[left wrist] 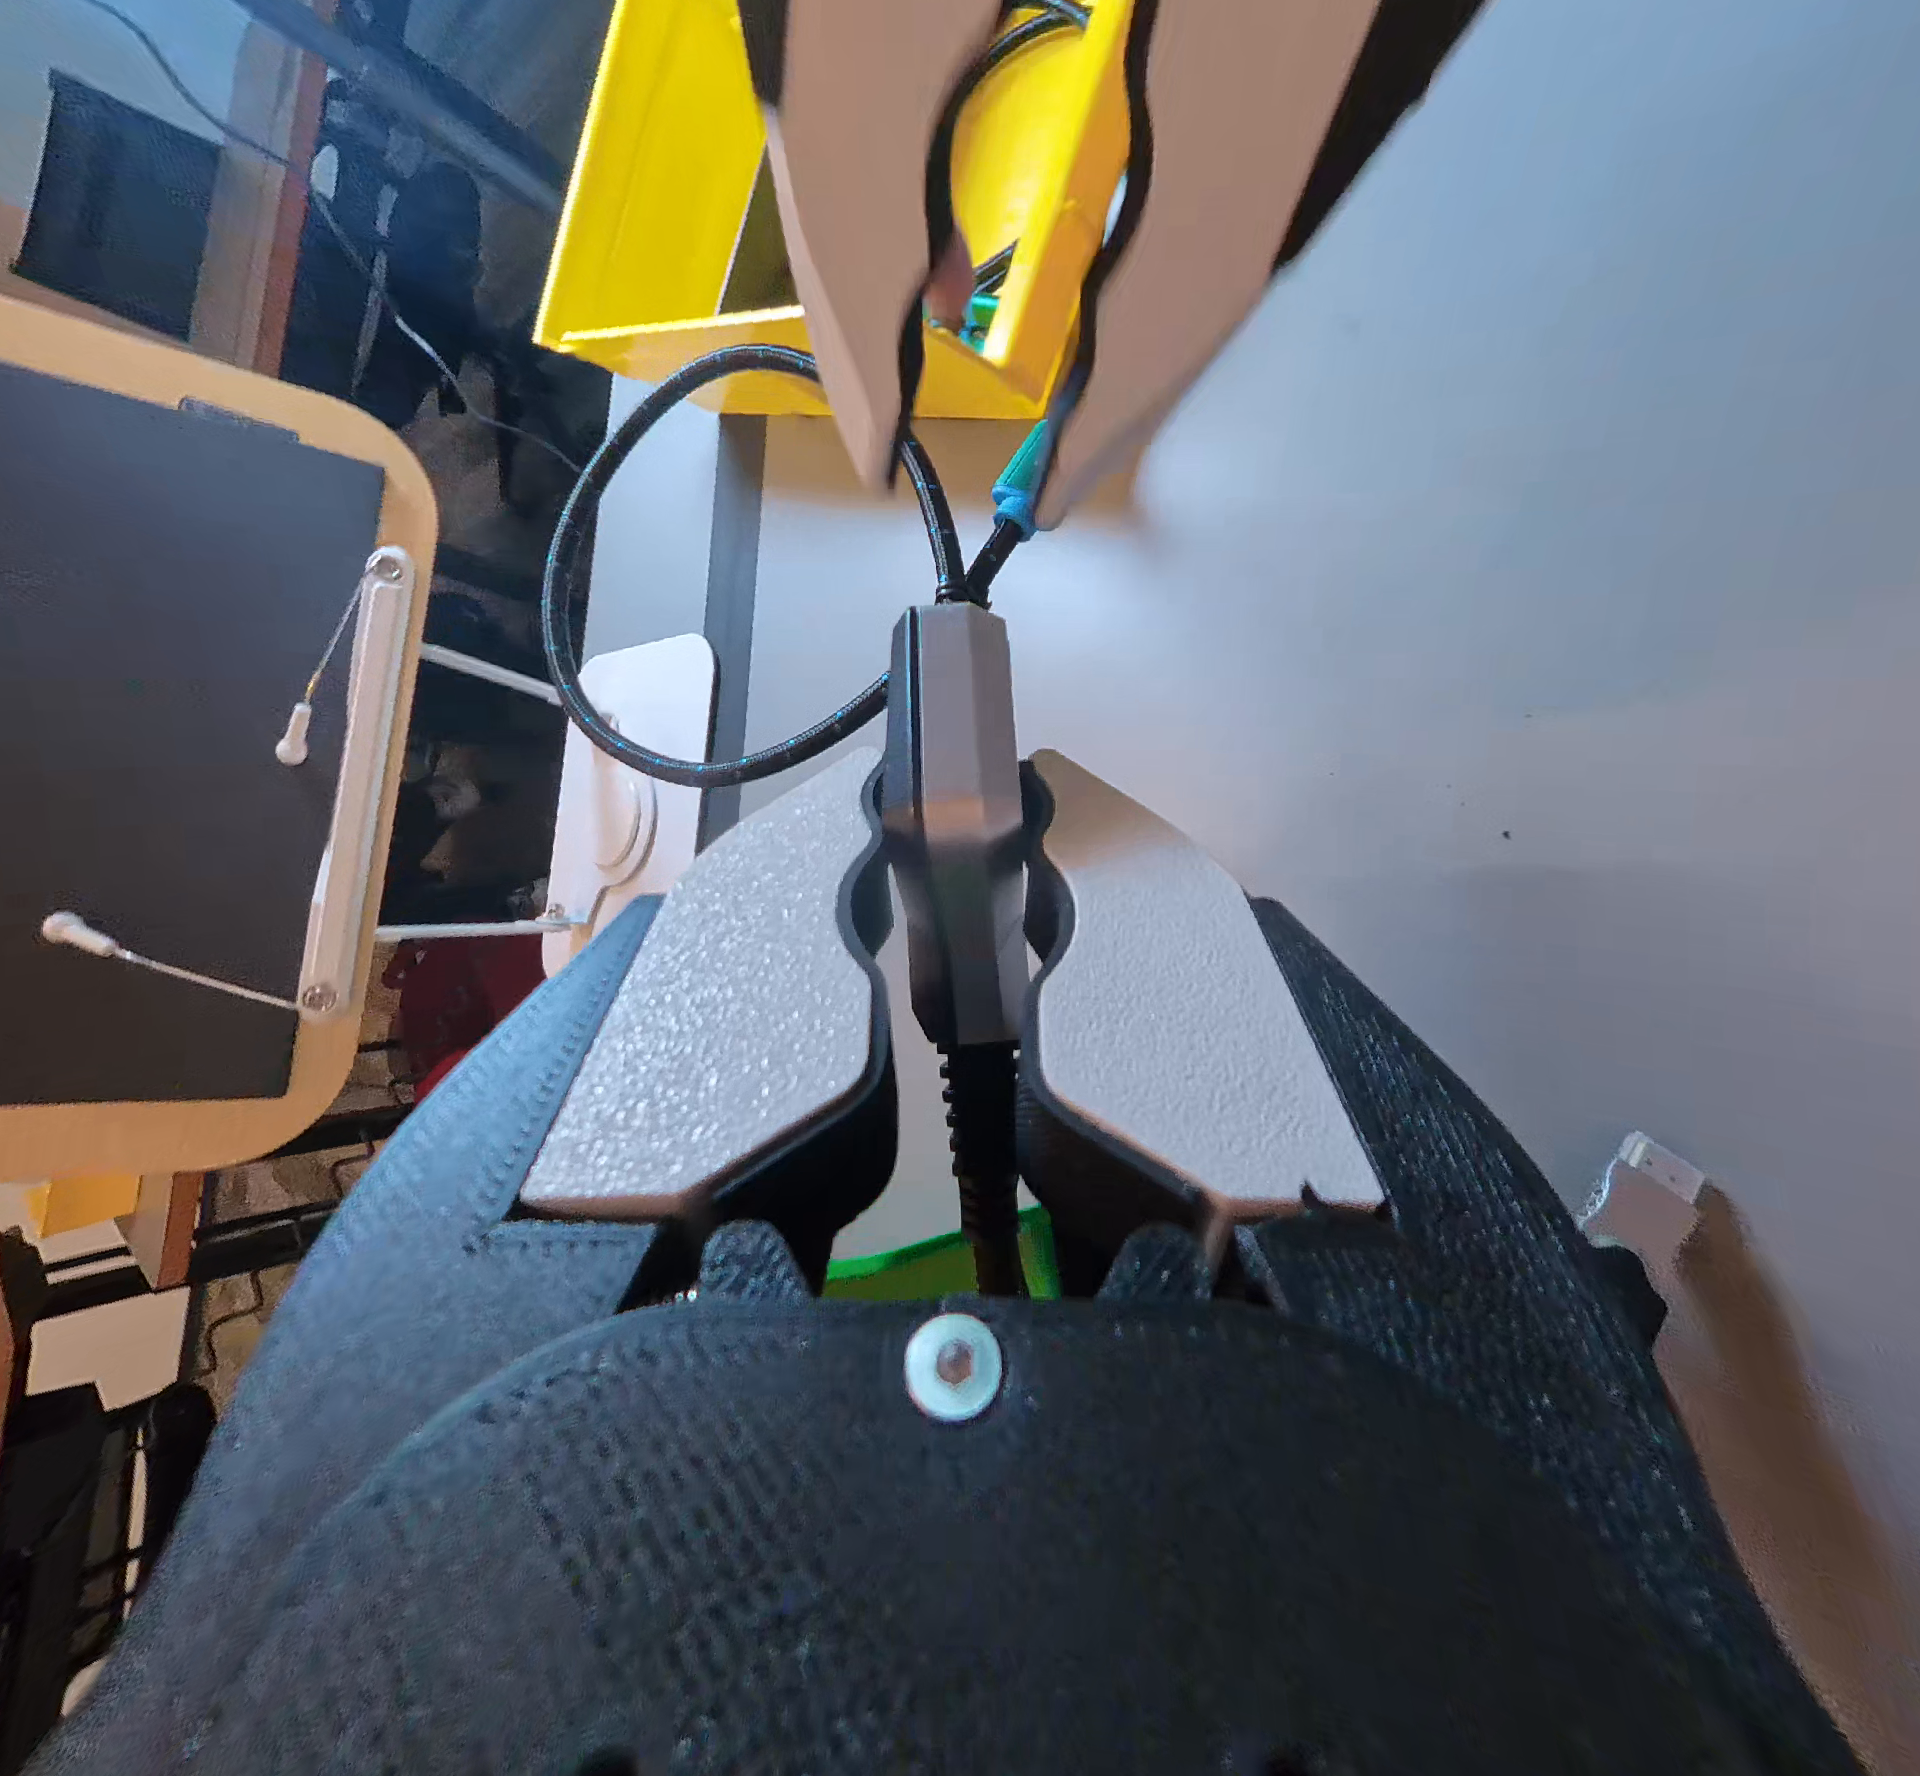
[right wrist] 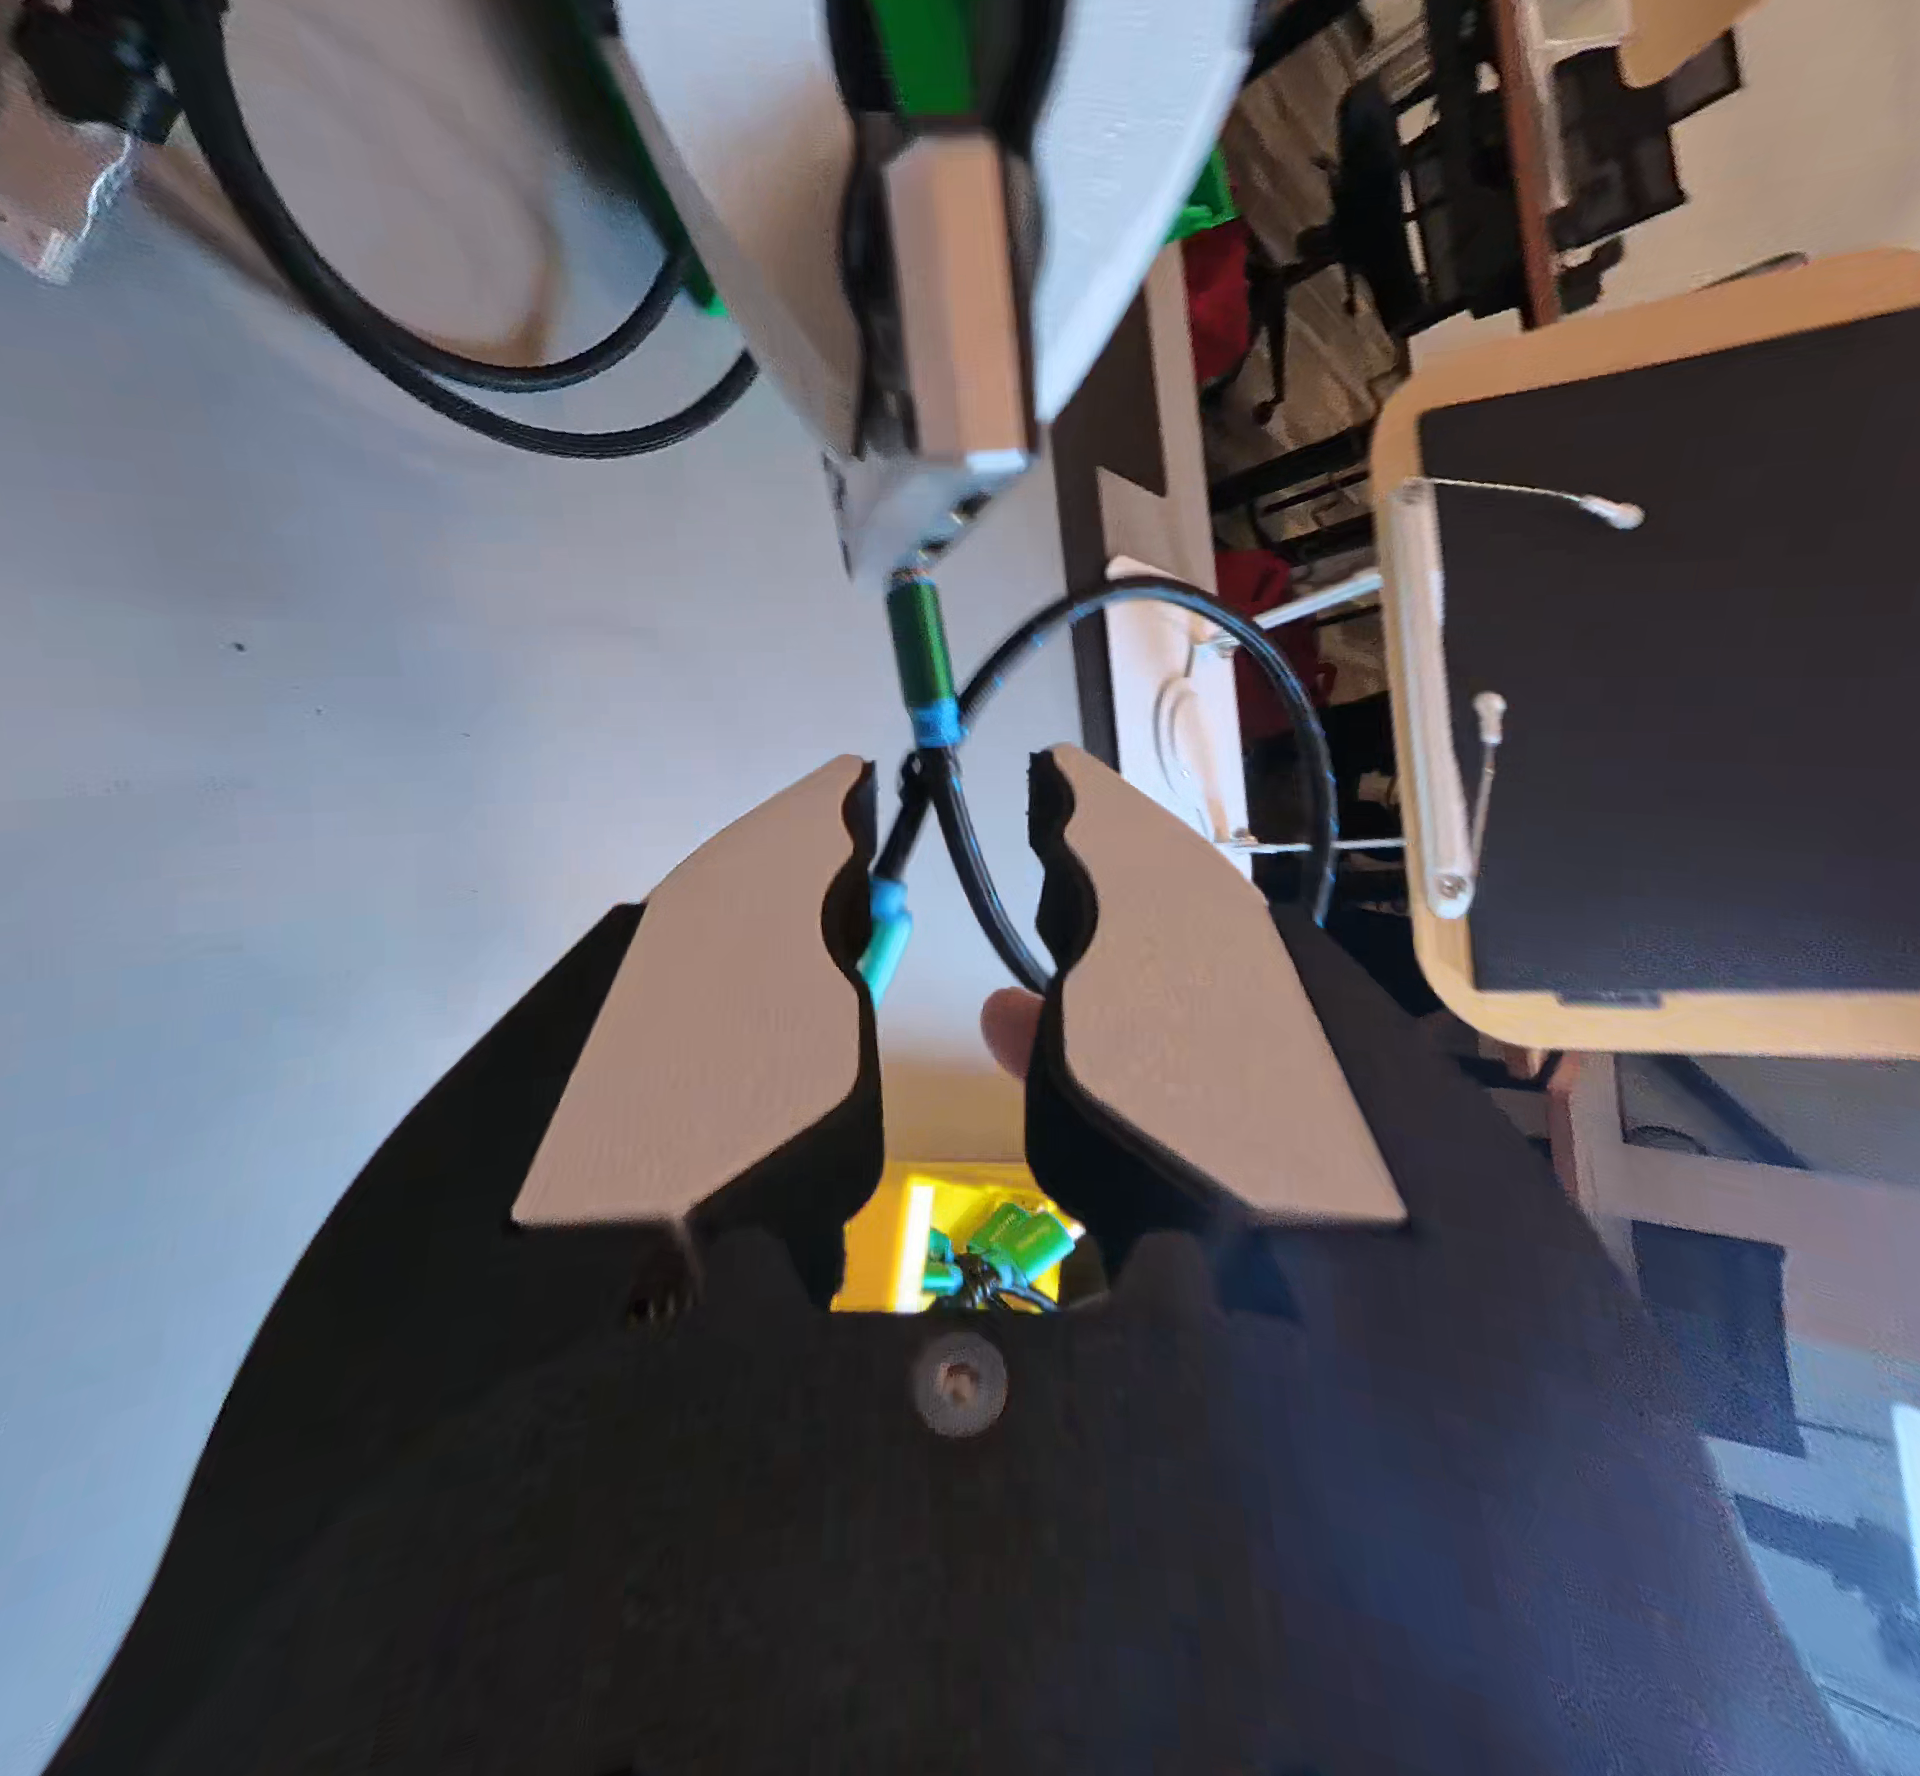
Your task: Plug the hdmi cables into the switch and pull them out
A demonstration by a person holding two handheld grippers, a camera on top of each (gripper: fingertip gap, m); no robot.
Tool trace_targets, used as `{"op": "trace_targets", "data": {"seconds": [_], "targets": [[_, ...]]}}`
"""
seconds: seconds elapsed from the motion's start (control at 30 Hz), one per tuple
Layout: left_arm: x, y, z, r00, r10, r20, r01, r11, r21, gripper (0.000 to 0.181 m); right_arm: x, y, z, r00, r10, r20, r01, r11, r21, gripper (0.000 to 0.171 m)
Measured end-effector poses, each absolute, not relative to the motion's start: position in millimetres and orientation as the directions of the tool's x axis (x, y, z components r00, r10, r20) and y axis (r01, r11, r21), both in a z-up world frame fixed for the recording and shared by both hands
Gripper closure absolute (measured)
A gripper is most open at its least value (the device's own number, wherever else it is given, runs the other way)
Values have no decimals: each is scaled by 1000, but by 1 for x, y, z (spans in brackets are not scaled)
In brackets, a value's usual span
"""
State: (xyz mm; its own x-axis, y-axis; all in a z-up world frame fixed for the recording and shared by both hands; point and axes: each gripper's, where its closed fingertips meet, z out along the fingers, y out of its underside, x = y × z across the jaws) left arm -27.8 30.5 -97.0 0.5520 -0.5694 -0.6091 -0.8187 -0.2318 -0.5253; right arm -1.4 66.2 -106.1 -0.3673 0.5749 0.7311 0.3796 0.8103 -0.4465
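My left gripper (left wrist: pixel 954 776) is shut on the grey HDMI switch (left wrist: pixel 951 687) and holds it above the white table (left wrist: pixel 1455 687). The switch's own black cable runs back between the fingers. In the right wrist view the switch (right wrist: pixel 961 292) faces me, with a dark green HDMI plug (right wrist: pixel 920 656) seated in its near end. My right gripper (right wrist: pixel 951 770) is open. A second green plug (right wrist: pixel 883 947) and a black braided cable (right wrist: pixel 987 885) hang loosely between its fingers. It also shows in the left wrist view (left wrist: pixel 966 490), just beyond the switch.
A yellow bin (left wrist: pixel 665 168) behind the right gripper holds more green plugs (right wrist: pixel 1013 1233). A small wood-edged table with a black top (right wrist: pixel 1662 687) stands beside the white table. A black cable loop (right wrist: pixel 343 313) lies on the white table. A person's fingertip (right wrist: pixel 1006 1030) shows behind the right finger.
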Motion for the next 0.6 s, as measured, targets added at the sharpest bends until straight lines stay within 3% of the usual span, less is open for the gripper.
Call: {"op": "trace_targets", "data": {"seconds": [0.1, 0.23, 0.37, 0.47, 0.6], "targets": [[-14, 28, -99, 519, -594, -615, -835, -196, -515, 160, -11, 65, -130, -400, 529, 749, 410, 834, -370, 141], [-5, 26, -98, 484, -605, -632, -852, -163, -497, 160, -14, 66, -135, -408, 470, 783, 387, 866, -318, 158], [-7, 23, -102, 491, -628, -604, -842, -164, -514, 150, -10, 63, -133, -427, 523, 738, 355, 847, -395, 159], [-16, 25, -116, 449, -635, -629, -881, -195, -432, 137, -10, 56, -129, -437, 546, 714, 316, 837, -446, 159], [-20, 32, -130, 398, -646, -651, -910, -188, -370, 153, -8, 56, -133, -456, 520, 723, 323, 853, -410, 159]]}}
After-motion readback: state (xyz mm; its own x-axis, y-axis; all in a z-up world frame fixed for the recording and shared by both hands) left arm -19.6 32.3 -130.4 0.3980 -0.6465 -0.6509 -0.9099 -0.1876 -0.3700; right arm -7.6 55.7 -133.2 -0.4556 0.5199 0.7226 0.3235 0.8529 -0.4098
